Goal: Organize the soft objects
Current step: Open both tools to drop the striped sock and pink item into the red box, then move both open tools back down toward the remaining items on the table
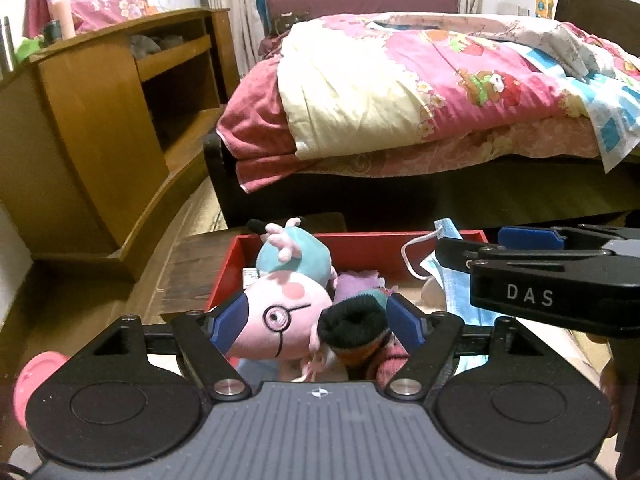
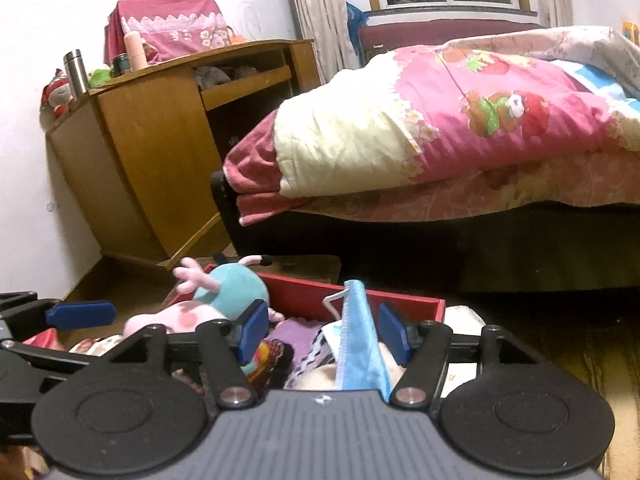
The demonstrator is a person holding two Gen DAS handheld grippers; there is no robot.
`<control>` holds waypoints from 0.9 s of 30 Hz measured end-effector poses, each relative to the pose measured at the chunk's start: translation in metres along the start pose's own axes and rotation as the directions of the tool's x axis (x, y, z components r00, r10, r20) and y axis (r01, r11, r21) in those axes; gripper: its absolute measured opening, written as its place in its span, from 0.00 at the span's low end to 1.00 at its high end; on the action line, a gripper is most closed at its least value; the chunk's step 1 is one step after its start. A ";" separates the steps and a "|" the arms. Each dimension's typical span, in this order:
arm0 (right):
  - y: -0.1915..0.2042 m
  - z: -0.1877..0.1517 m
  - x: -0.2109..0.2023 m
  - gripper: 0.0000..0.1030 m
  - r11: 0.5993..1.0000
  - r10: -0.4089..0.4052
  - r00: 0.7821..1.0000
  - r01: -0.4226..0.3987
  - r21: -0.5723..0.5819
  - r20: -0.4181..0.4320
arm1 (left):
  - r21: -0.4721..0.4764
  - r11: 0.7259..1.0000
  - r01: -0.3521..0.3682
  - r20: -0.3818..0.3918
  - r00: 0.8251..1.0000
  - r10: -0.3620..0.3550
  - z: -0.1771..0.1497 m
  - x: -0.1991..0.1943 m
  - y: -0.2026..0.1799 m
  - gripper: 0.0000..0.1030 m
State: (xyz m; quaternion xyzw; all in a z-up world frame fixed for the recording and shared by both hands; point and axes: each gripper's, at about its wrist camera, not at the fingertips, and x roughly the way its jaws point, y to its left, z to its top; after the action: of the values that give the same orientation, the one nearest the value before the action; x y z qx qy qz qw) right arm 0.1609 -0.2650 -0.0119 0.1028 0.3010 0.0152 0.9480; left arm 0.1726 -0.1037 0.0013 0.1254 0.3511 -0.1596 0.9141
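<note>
Both grippers, left gripper [image 1: 316, 326] and right gripper [image 2: 318, 332], parted, holding nothing over the red box [image 1: 352, 246]; sorting continues, next grasp the pig plush [image 1: 280, 320].

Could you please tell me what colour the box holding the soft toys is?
The box is red, clearest in the left wrist view.

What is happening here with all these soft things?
A person is sorting soft things into a red box on the floor beside a bed. The left hand-held gripper is open around a pig plush and a sock, its pads not pressing on them. The right hand-held gripper is open, with a blue mask between its fingers.
</note>
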 end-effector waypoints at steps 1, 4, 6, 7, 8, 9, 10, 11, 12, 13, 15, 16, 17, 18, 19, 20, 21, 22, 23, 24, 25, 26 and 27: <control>0.002 -0.001 -0.005 0.36 1.000 0.003 1.000 -0.003 -0.002 -0.001 | 0.003 1.000 -0.002 0.002 1.000 0.002 -0.002 -0.005 0.001 0.73; 0.011 -0.001 -0.019 0.36 1.000 0.018 1.000 -0.018 -0.002 0.001 | 0.008 1.000 -0.004 0.009 1.000 0.004 -0.008 -0.020 0.003 0.74; 0.017 -0.002 -0.028 0.37 0.999 0.033 0.999 -0.033 -0.001 0.006 | 0.014 1.000 -0.010 0.012 1.000 0.010 -0.011 -0.029 0.006 0.75; 0.021 -0.002 -0.033 0.37 0.999 0.040 0.999 -0.040 0.000 0.007 | 0.017 1.000 -0.012 0.013 1.000 0.012 -0.014 -0.034 0.007 0.75; 0.024 -0.003 -0.037 0.37 0.999 0.045 0.999 -0.045 0.000 0.008 | 0.015 1.000 -0.015 0.016 1.000 0.015 -0.015 -0.038 0.009 0.75; 0.028 -0.005 -0.041 0.37 0.999 0.048 0.999 -0.048 -0.001 0.007 | 0.011 1.000 -0.017 0.019 1.000 0.016 -0.017 -0.042 0.011 0.75; 0.031 -0.007 -0.045 0.37 0.999 0.052 0.999 -0.052 -0.006 0.002 | 0.005 1.000 -0.015 0.022 1.000 0.015 -0.020 -0.046 0.013 0.75; 0.035 -0.010 -0.049 0.37 0.998 0.058 0.998 -0.058 -0.014 -0.004 | 0.001 1.000 -0.013 0.022 1.000 0.013 -0.022 -0.051 0.016 0.76; 0.039 -0.014 -0.053 0.37 0.998 0.061 0.998 -0.061 -0.019 -0.007 | 0.006 1.000 -0.013 0.018 1.000 0.013 -0.025 -0.055 0.017 0.76; 0.041 -0.017 -0.057 0.37 0.998 0.063 0.998 -0.063 -0.014 -0.007 | 0.010 1.000 -0.016 0.020 1.000 0.015 -0.028 -0.058 0.018 0.76; 0.044 -0.021 -0.064 0.37 0.997 0.078 0.997 -0.078 -0.007 -0.020 | 0.009 1.000 -0.021 0.027 0.999 0.021 -0.036 -0.067 0.021 0.76; 0.045 -0.023 -0.068 0.37 0.997 0.083 0.996 -0.083 -0.005 -0.020 | 0.004 1.000 -0.017 0.026 1.000 0.017 -0.039 -0.071 0.023 0.76; 0.047 -0.026 -0.072 0.37 0.996 0.086 0.996 -0.086 -0.007 -0.020 | -0.003 1.000 -0.013 0.025 1.000 0.013 -0.042 -0.074 0.025 0.76; 0.049 -0.028 -0.077 0.37 0.996 0.086 0.996 -0.086 -0.011 -0.017 | -0.009 1.000 -0.012 0.025 1.000 0.012 -0.045 -0.077 0.026 0.76; 0.052 -0.031 -0.082 0.37 0.996 0.088 0.996 -0.088 -0.014 -0.015 | -0.014 1.000 -0.011 0.024 1.000 0.011 -0.048 -0.081 0.028 0.76; 0.053 -0.034 -0.086 0.37 0.996 0.090 0.996 -0.090 -0.015 -0.016 | -0.017 1.000 -0.010 0.022 1.000 0.010 -0.051 -0.083 0.030 0.77; 0.054 -0.036 -0.089 0.37 0.996 0.091 0.996 -0.091 -0.014 -0.017 | -0.019 1.000 -0.010 0.019 1.000 0.010 -0.055 -0.085 0.031 0.77; 0.055 -0.040 -0.093 0.37 0.995 0.094 0.995 -0.095 -0.011 -0.020 | -0.022 1.000 -0.010 0.015 1.000 0.010 -0.059 -0.087 0.033 0.77; 0.056 -0.043 -0.096 0.37 0.996 0.094 0.995 -0.094 -0.006 -0.026 | -0.025 1.000 -0.008 0.010 1.000 0.009 -0.062 -0.088 0.034 0.77; 0.056 -0.046 -0.098 0.37 0.996 0.094 0.995 -0.094 -0.003 -0.034 | -0.030 1.000 -0.007 0.005 1.000 0.008 -0.066 -0.090 0.035 0.77; 0.057 -0.051 -0.101 0.37 0.995 0.095 0.994 -0.096 -0.001 -0.049 | -0.038 0.999 -0.005 -0.001 1.000 0.005 -0.071 -0.091 0.038 0.77; 0.058 -0.056 -0.103 0.37 0.995 0.096 0.993 -0.096 0.003 -0.062 | -0.048 0.999 -0.001 -0.007 1.000 0.000 -0.075 -0.092 0.040 0.77; 0.060 -0.062 -0.106 0.37 0.996 0.094 0.993 -0.094 0.005 -0.074 | -0.061 0.998 0.006 -0.014 1.000 -0.007 -0.080 -0.094 0.044 0.77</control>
State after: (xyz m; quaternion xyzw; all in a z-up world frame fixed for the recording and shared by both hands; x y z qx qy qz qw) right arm 0.0409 -0.2042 0.0108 0.1169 0.3309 0.0636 0.9342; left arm 0.0752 -0.0173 0.0129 0.0975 0.3628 -0.1510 0.9144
